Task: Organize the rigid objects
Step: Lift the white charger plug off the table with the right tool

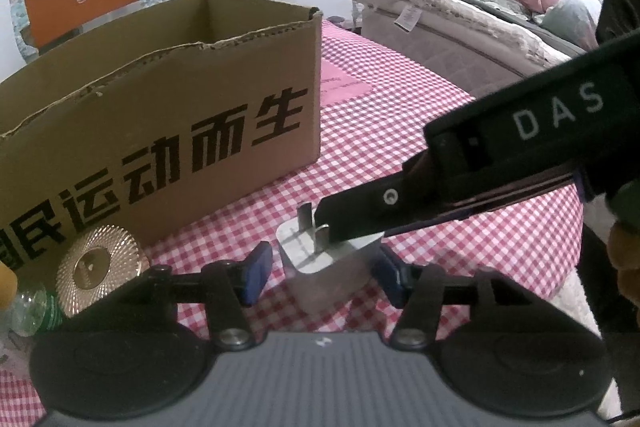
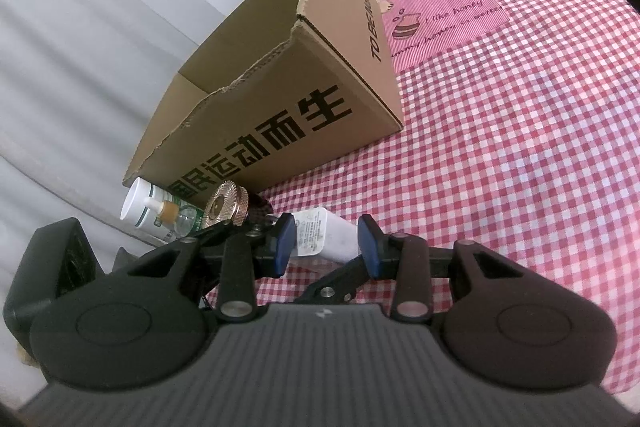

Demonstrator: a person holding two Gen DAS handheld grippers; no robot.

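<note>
Charger (image 1: 328,259) stands on end, 2 prongs up, between open left hand-held gripper (image 1: 324,273).

black linkage arms, blue fingers (image 1: 256,273), ribbed grey body

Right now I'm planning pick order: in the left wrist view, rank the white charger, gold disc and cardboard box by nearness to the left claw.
1. white charger, between the left claw fingers.
2. gold disc, left.
3. cardboard box, behind, left.
</note>
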